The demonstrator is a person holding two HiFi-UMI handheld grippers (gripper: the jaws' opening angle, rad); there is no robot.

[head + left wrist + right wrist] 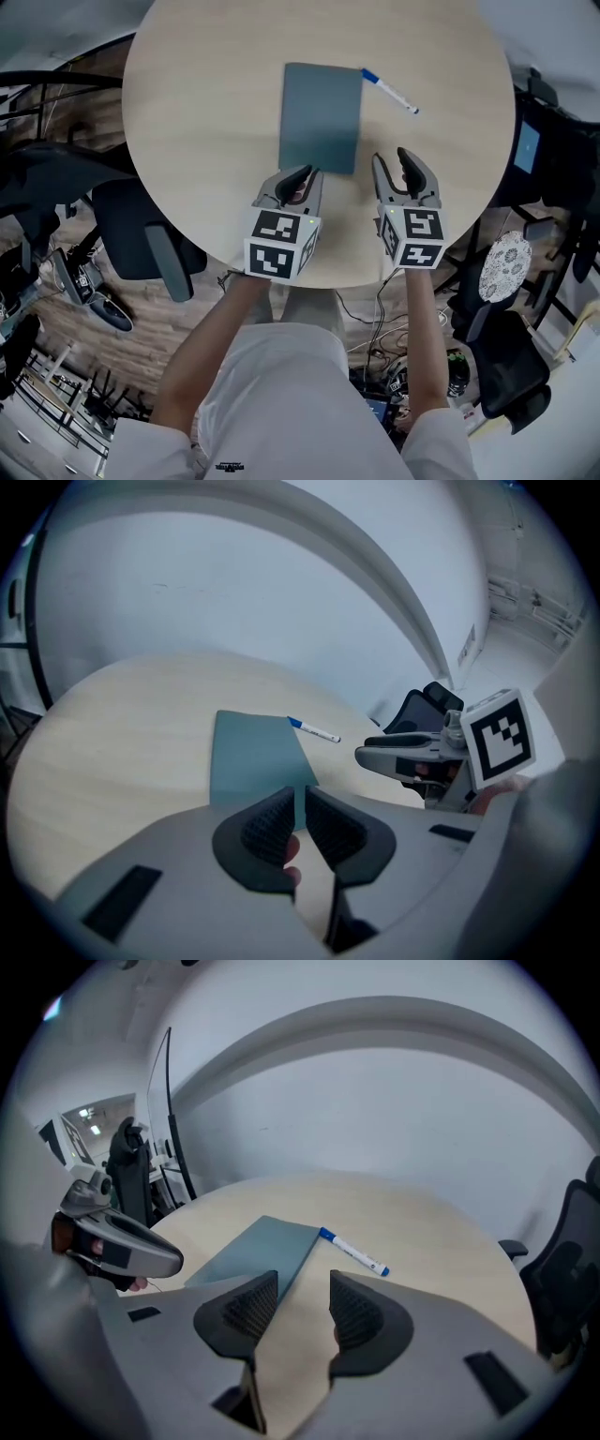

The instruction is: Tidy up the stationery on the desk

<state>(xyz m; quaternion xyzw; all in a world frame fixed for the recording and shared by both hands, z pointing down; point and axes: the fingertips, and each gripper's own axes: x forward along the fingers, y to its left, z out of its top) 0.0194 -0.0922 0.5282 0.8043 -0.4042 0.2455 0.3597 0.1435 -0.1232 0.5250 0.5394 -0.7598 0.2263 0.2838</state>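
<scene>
On our round, pale wood-grain bench (187, 141) lie a flat teal notebook (320, 114) and a slim, blue-capped white pen (389, 91). Left tool (309, 174) is barely open and right tool (392, 157) wider; both are empty.

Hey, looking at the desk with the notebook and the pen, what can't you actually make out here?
- Print on the pen: too small in every view.
- Whether the left gripper pinches the notebook: its nearly closed jaw tips cover that corner in the left gripper view.
- Items on the floor: dark, partly hidden by the table in the head view.
</scene>
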